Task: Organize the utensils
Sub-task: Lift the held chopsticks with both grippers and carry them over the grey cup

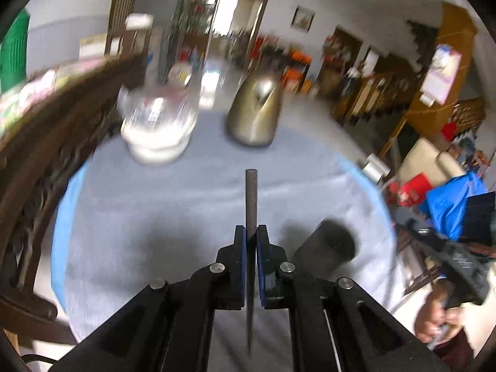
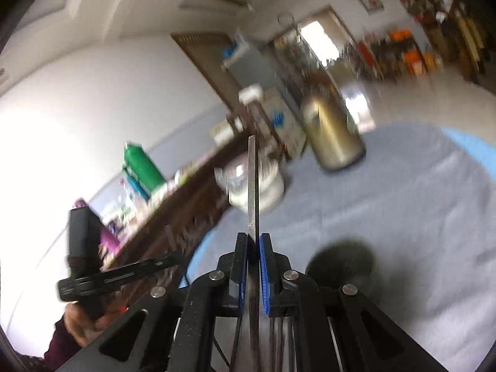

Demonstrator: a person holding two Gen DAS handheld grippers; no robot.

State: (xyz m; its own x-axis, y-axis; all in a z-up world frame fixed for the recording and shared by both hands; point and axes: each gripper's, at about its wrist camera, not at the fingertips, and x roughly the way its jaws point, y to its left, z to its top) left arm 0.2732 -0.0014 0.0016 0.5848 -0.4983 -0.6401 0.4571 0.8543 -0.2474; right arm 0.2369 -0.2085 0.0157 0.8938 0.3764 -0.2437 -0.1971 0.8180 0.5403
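Utensils: you are clamping one thin dark utensil [image 1: 251, 198] in your left gripper [image 1: 251, 232] jaws, one flat metal utensil [image 2: 253, 186] in your right gripper [image 2: 253, 238] jaws, both raised over the blue-clothed desk [image 1: 155, 204].

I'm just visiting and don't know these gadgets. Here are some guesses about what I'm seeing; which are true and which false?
1. The left gripper is clamped on a thin dark utensil handle. True.
2. The right gripper is open and holds nothing. False: it is shut on a thin flat utensil.
3. A gold-coloured metal pot stands on the grey-blue tablecloth. True.
4. The dark cylindrical holder lies left of the left gripper in its own view. False: it is to the right of it.
5. A glass jug on a white base stands on the table near the gold pot. True.
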